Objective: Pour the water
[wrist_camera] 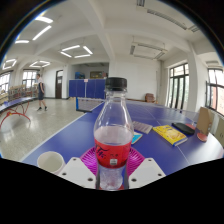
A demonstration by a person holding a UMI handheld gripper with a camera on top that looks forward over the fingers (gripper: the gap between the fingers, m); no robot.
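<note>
A clear plastic bottle (113, 135) with a black cap, a red label and red liquid stands upright between my fingers. My gripper (112, 172) is shut on the bottle: both magenta pads (93, 158) press its lower body from left and right. The bottle is held above the blue table (170, 155). A pale round cup (50, 161) sits on the table to the left of my fingers, close by.
A yellow book or box (169, 133) and other flat items lie on the table beyond the bottle to the right. A large hall lies behind, with table tennis tables (15, 103) and a person (41, 96) at the left.
</note>
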